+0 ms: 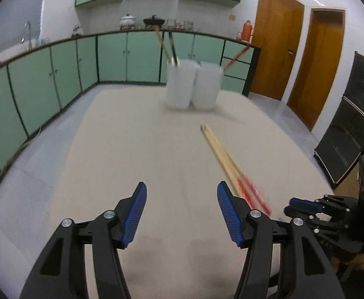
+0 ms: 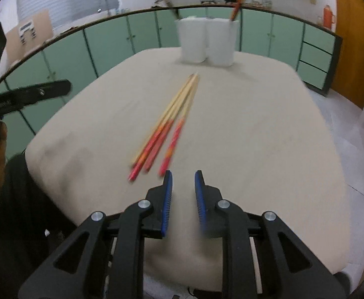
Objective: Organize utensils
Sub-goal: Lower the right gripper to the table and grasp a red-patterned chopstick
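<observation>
Three wooden chopsticks with red-orange handle ends lie loose on the beige table, their tips pointing at two white cups at the far edge. The left cup holds a pair of utensils and the right cup holds a red-ended chopstick. My left gripper is open wide over bare cloth, with the chopsticks just right of its right finger. My right gripper is open with a narrow gap and nothing in it, just short of the handle ends.
Green kitchen cabinets curve around the table's far and left sides, under a counter with pots. Two wooden doors stand at the right, with a dark rack beside them. The other gripper shows at each view's edge.
</observation>
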Demonstrator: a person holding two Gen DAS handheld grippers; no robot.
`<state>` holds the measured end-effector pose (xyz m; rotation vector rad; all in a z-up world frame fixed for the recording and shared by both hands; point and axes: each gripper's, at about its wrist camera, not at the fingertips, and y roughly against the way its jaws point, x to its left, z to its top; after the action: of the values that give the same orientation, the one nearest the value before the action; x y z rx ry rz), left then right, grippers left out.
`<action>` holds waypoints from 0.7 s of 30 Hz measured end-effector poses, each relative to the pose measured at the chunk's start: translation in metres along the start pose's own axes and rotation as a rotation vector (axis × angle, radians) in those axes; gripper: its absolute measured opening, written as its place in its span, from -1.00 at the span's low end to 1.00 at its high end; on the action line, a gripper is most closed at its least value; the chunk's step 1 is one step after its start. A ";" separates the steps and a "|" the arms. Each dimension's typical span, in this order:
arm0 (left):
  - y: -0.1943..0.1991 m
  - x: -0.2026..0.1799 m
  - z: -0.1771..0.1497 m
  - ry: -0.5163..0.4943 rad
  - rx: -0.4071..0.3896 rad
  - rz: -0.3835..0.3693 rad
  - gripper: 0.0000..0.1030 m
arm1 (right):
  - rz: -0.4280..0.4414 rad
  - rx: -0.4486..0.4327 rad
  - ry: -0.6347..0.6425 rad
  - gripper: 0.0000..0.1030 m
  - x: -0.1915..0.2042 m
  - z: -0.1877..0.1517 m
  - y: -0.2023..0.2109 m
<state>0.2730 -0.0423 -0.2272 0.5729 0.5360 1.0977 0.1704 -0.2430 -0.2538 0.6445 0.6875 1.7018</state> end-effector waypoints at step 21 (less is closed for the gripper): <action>-0.040 -0.047 -0.050 -0.040 0.088 -0.105 0.11 | -0.043 -0.027 -0.094 -0.90 -0.040 0.003 -0.011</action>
<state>0.2498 -0.0915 -0.2851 0.6347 0.5753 0.9654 0.1879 -0.2797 -0.2625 0.6819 0.6067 1.6276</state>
